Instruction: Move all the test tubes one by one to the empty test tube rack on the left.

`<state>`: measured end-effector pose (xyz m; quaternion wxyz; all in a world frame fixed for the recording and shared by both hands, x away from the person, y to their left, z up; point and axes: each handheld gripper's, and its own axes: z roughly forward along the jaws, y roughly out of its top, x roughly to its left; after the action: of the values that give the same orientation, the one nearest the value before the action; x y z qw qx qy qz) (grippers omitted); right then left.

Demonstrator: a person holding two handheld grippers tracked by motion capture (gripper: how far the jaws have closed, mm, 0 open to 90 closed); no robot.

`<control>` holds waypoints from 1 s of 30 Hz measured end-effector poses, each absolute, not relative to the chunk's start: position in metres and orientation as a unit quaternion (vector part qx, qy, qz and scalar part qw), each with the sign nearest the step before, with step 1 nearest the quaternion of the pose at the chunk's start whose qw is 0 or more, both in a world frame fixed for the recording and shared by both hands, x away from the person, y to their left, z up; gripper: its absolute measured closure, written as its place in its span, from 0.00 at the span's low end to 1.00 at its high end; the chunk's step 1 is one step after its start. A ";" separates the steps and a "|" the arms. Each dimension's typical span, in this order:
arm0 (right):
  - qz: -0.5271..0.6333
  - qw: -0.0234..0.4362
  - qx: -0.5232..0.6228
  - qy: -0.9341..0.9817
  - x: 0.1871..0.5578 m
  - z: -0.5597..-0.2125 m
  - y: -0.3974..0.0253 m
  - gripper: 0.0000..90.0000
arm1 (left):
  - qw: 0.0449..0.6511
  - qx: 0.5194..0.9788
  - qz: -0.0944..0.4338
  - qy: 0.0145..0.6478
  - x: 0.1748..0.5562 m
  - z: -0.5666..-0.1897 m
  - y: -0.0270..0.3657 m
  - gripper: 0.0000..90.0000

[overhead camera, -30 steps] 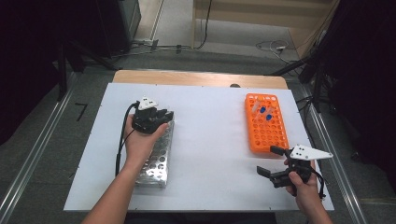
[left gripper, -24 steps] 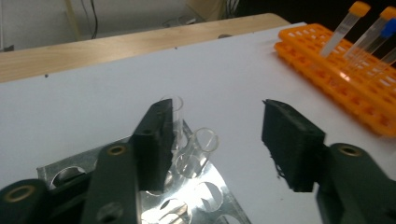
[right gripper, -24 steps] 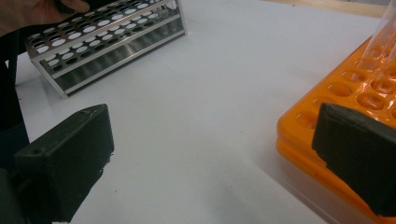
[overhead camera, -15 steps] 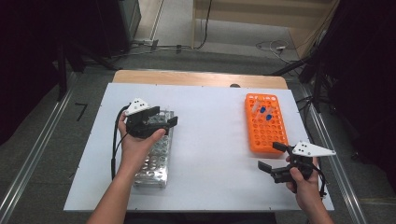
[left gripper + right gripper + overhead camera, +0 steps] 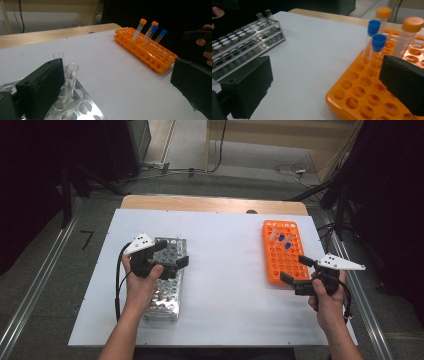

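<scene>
A metal tube rack (image 5: 165,287) lies at the left of the white table, and two clear uncapped tubes (image 5: 72,70) stand in its far end. My left gripper (image 5: 171,253) hovers open over that far end with nothing between its jaws. At the right lies an orange rack (image 5: 281,257) that holds two orange-capped tubes (image 5: 410,30) and two blue-capped tubes (image 5: 378,42) near its far end. My right gripper (image 5: 296,270) is open and empty at the orange rack's near end, with one jaw over the rack's rim (image 5: 342,100).
The white tabletop (image 5: 225,270) lies bare between the two racks. A wooden strip (image 5: 210,203) runs along the table's far edge. Dark equipment and cables stand beyond the table.
My right gripper has moved away from the person, up to the orange rack's near end. My left gripper has shifted slightly over the metal rack.
</scene>
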<state>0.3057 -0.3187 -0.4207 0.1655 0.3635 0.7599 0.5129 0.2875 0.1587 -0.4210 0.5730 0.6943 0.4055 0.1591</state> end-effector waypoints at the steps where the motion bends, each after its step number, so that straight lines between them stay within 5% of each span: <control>1: 0.513 0.166 0.366 0.758 0.310 -0.420 -0.319 0.00 | 0.572 0.695 0.160 0.405 0.287 -0.422 0.158 0.00; 12: 0.508 0.156 0.411 0.741 0.355 -0.428 -0.323 0.07 | 0.582 0.691 0.162 0.398 0.281 -0.419 0.161 0.00; 22: 0.476 0.162 0.458 0.733 0.373 -0.448 -0.325 0.44 | 0.585 0.692 0.158 0.392 0.280 -0.419 0.156 0.00; 30: 0.454 0.176 0.457 0.744 0.378 -0.461 -0.316 0.62 | 0.582 0.698 0.154 0.388 0.280 -0.422 0.151 0.00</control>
<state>0.3783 -0.3155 -0.4611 0.1759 0.4572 0.7442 0.4541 0.2798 0.1509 -0.4218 0.5819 0.6977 0.3884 0.1542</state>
